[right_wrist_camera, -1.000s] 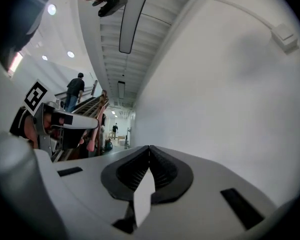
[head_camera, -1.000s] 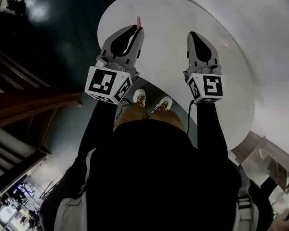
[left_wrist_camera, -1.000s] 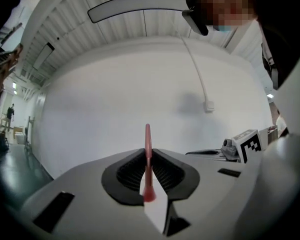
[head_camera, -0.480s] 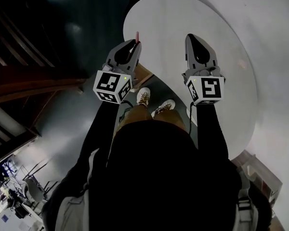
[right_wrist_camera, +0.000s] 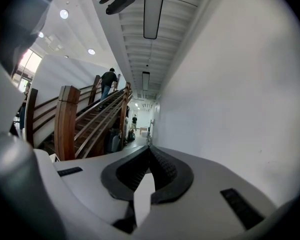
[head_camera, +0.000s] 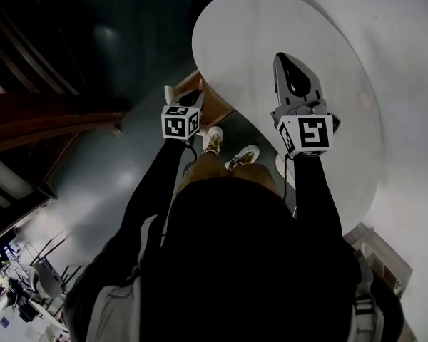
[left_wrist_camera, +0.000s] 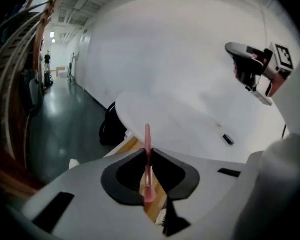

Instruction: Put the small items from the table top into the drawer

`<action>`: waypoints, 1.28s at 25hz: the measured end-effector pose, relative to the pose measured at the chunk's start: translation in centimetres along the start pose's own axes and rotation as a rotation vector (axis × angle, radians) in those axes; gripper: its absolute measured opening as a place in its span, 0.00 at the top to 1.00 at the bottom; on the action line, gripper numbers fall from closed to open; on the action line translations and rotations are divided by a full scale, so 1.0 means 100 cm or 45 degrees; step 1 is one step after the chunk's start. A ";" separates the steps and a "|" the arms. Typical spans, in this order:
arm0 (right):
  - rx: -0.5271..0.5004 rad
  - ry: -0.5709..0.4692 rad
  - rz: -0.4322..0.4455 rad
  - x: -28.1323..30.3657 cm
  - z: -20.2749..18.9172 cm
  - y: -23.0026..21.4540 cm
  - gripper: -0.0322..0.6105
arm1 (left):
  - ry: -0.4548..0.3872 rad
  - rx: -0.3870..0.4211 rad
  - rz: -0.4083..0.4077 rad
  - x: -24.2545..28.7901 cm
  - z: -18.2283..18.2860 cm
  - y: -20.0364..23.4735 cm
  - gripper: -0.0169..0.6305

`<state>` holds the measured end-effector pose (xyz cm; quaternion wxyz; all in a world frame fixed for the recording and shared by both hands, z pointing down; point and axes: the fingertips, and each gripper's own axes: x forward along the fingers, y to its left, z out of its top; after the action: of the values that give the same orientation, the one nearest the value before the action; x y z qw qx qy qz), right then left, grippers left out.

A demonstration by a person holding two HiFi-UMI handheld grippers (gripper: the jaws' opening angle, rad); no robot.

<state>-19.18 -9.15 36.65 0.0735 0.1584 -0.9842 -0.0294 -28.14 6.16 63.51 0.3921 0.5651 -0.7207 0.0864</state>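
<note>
The left gripper (left_wrist_camera: pixel 147 154), clamped on a pink stick (left_wrist_camera: pixel 147 134), is tilted downward; the right gripper (head_camera: pixel 288 60) is held level, closed.

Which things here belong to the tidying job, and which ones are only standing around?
Belongs to the job:
- pink stick, clamped in the left hand-held gripper
- wooden drawer
- small black item on the white table

Only standing around:
- wooden staircase
- shoes

you've got no words or numbers to read; the left cube (head_camera: pixel 180 122) and right cube (head_camera: pixel 307 135) show only square markers.
</note>
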 end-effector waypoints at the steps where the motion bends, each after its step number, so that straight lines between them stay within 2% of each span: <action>1: -0.003 0.002 0.000 0.001 -0.001 0.001 0.91 | 0.037 -0.045 0.013 0.005 -0.011 0.007 0.89; 3: -0.004 0.004 -0.003 0.002 -0.001 0.002 0.91 | 0.078 -0.102 0.036 0.010 -0.023 0.015 0.89; 6: -0.006 0.008 -0.018 0.001 -0.001 0.000 0.91 | 0.105 -0.077 0.061 0.012 -0.026 0.019 0.88; 8: -0.004 0.013 -0.028 0.000 -0.001 -0.001 0.91 | 0.108 -0.056 0.072 0.013 -0.024 0.020 0.75; 9: -0.005 0.015 -0.028 0.000 0.000 -0.001 0.91 | 0.103 -0.052 0.073 0.013 -0.022 0.021 0.73; 17: -0.005 0.012 -0.026 0.002 0.001 -0.002 0.91 | 0.108 -0.019 0.074 0.012 -0.021 0.024 0.73; 21: 0.006 0.010 -0.040 0.003 0.004 -0.003 0.91 | 0.070 0.016 0.062 0.007 -0.007 0.021 0.73; 23: 0.003 0.003 -0.048 0.002 0.006 -0.004 0.91 | 0.020 0.065 0.047 -0.001 0.012 0.016 0.73; 26: 0.003 -0.012 -0.072 0.002 0.009 -0.011 0.91 | -0.100 0.195 0.019 -0.019 0.055 0.000 0.73; 32: -0.001 -0.051 -0.131 -0.003 0.021 -0.026 0.91 | -0.422 0.551 -0.048 -0.064 0.170 -0.061 0.73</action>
<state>-18.38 -11.48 34.29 0.0522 0.2081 -0.9760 -0.0366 -30.35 -0.83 45.85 0.1405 0.6554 -0.7293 0.1374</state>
